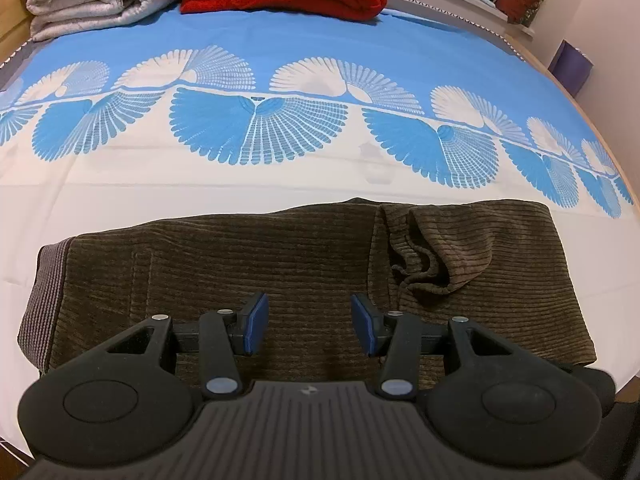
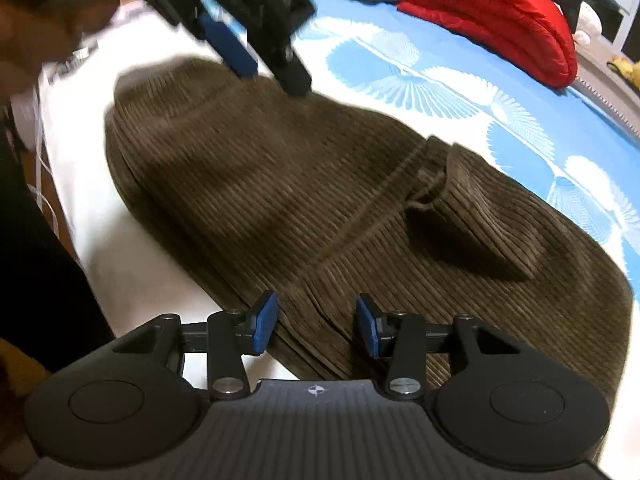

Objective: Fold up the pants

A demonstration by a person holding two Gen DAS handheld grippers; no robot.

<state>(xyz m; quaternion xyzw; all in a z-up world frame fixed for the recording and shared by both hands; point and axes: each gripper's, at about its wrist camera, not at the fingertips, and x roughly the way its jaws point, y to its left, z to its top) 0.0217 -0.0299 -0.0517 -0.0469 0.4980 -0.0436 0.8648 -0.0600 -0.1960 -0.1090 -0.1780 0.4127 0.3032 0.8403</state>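
No writing could be read. The brown ribbed pants lay folded on the bed, drawstring showing right. Left tongs and right tongs stood apart, empty.

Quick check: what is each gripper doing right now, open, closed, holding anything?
Left gripper: open, holding nothing, above the brown pants.
Right gripper: open, holding nothing, at the pants' near edge.
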